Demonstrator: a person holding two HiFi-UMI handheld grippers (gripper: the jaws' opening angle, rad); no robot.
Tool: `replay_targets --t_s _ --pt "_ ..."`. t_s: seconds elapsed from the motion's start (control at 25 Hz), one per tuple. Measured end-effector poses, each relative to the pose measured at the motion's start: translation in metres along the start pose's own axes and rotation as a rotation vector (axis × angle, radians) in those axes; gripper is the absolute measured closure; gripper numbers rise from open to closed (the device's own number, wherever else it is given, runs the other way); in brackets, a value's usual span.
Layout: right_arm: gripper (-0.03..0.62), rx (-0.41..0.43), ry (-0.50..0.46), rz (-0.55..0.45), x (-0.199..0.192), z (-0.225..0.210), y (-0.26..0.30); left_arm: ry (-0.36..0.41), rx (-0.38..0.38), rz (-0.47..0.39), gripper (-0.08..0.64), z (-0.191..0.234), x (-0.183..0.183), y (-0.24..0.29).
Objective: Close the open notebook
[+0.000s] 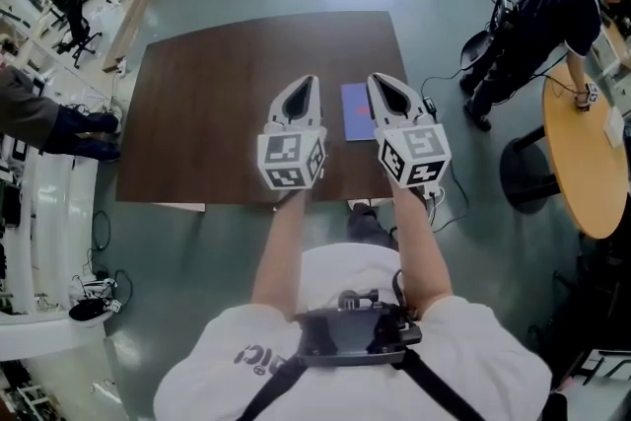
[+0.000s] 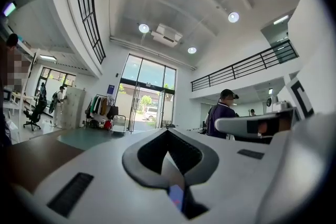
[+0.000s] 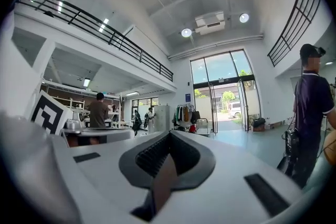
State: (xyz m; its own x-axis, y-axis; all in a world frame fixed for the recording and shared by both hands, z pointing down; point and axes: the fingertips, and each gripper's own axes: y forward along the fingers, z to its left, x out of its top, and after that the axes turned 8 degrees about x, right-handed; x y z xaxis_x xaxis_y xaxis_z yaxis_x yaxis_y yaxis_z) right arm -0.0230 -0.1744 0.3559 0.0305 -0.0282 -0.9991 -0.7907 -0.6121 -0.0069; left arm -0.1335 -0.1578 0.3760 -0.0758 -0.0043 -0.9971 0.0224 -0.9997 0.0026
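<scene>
A blue-purple notebook (image 1: pixel 355 111) lies flat on the dark brown table (image 1: pixel 207 113), its cover up and its right edge hidden behind my right gripper. Both grippers are held up in front of me, level, above the table's near edge. My left gripper (image 1: pixel 307 82) is just left of the notebook with its jaws together and nothing in them. My right gripper (image 1: pixel 379 81) is over the notebook's right side, also shut and empty. In the left gripper view a blue sliver of the notebook (image 2: pixel 176 195) shows below the closed left gripper (image 2: pixel 168 131). The right gripper (image 3: pixel 169 134) shows only brown table below it.
A person in dark clothes (image 1: pixel 542 25) leans over a round wooden table (image 1: pixel 582 148) at the right, with a black stool (image 1: pixel 523 175) beside it. Another person (image 1: pixel 39 118) sits at the left by a white desk (image 1: pixel 44 242). Cables lie on the floor.
</scene>
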Motion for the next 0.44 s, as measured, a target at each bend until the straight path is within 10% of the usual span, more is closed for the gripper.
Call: replay_targets --t_s 0.44 --pt "0.589 0.044 -0.025 0.005 0.002 0.039 -0.002 0.019 0.018 -0.013 0.555 0.009 0.007 -0.035"
